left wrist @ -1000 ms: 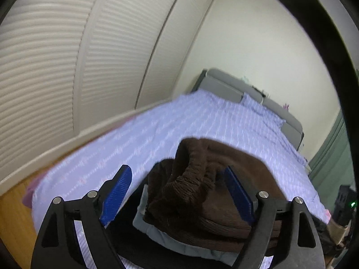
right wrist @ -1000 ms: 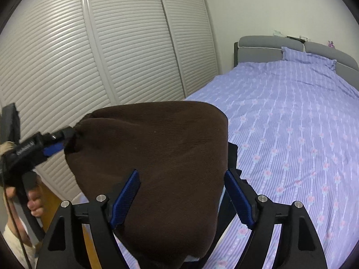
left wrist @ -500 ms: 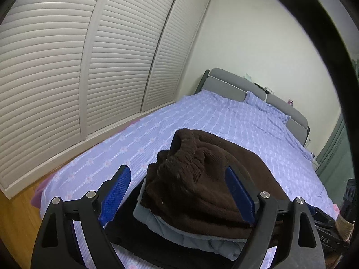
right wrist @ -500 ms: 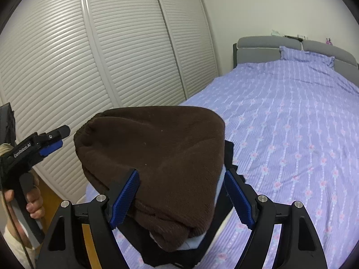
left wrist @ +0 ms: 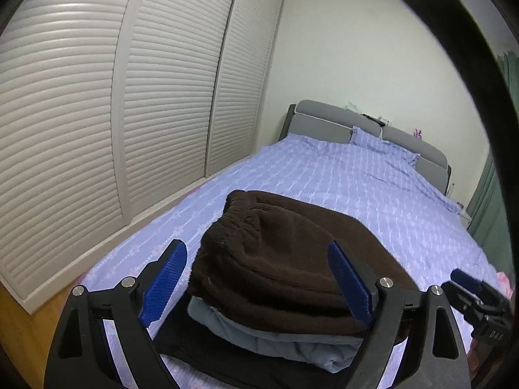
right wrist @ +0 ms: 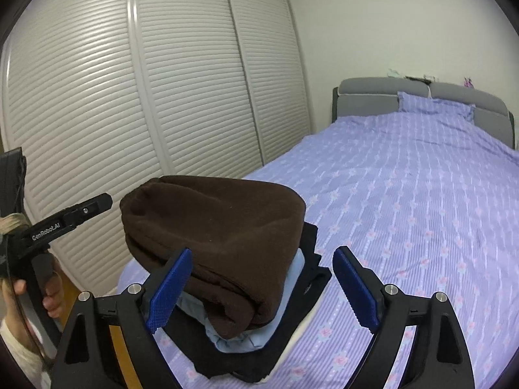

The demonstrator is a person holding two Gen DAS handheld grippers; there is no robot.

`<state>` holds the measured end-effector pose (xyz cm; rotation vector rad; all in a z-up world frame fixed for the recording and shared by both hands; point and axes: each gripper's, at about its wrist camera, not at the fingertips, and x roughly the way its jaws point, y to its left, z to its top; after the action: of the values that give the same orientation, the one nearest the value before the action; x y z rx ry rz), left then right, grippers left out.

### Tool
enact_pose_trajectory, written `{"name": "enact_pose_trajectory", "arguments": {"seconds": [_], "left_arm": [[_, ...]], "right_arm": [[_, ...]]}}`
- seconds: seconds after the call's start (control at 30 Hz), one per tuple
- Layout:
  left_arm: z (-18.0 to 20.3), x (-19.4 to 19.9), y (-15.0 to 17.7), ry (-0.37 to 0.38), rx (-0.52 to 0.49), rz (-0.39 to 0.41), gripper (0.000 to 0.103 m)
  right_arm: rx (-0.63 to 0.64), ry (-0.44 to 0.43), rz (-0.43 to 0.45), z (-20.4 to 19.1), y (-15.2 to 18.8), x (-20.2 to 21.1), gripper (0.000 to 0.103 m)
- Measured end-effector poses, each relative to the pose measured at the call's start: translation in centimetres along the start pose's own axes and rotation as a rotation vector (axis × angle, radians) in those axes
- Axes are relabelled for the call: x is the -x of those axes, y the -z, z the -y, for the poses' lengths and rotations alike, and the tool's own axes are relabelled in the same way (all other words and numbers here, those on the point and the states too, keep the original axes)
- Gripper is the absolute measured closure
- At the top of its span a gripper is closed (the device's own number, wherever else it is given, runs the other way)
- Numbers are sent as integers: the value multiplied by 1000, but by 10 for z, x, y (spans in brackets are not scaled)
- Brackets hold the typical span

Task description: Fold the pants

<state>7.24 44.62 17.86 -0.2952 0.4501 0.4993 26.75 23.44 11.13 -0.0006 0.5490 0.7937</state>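
Since the earlier frames both grippers have drawn back from the pants (right wrist: 214,243), which now lie folded on the stack instead of bulging up between the blue pads. In the right wrist view the left gripper (right wrist: 97,202), then touching the brown cloth at its left edge, now stands clear of it at the left of the frame.

The right gripper (right wrist: 262,287) has just been opening; its jaws stand wide and hold nothing, the left pad in front of the pants' near edge, the right pad over the bed (right wrist: 421,194). The left gripper (left wrist: 256,287) has also been opening; its jaws are wide and grip nothing, with the pants seen between the pads.

The pants sit at lower centre in both views, on top of a light blue garment (right wrist: 233,340) and a black garment (right wrist: 311,278), near the bed's foot. White lettering on the left gripper reads "GenRobot.AI" (right wrist: 45,231). A hand (right wrist: 48,295) grips its handle at lower left. Louvred doors (right wrist: 162,81) fill the upper left.
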Motion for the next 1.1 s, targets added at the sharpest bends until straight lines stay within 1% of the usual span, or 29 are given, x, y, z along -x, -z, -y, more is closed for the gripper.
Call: {"name": "enact_pose_trajectory", "arguments": {"seconds": [0.07,0.17,0.2,0.27,0.33,0.47,0.57,0.7,0.87,1.0,1.1], "left_arm": [[1,4,2,-1,6,10,14],[9,18,7,-34,-28,40,14],[13,25,10,-36,-36,50,12],[22,41,15,-24,-49,62,7],[30,58,21,-15,-60,66,5],[54,98,37,-8,-122,89,1],[71,126,50,1,-152,105,0],[98,159,66,22,-183,105,0],[133,191,100,74,-238,88,0],[167,217,138,106,-324,113,0],[191,228,161,124,-389,126,0]], "right_arm": [[-2,14,8,4,2,7,14],[23,37,36,8,5,24,14],[29,44,45,8,6,29,14],[51,60,66,10,12,48,14],[69,63,74,11,16,65,12],[91,67,99,12,29,108,11],[88,89,116,14,37,139,9],[96,138,116,18,52,179,9],[79,155,125,30,77,229,9],[66,202,131,43,102,268,9],[63,236,141,52,122,295,9]]}}
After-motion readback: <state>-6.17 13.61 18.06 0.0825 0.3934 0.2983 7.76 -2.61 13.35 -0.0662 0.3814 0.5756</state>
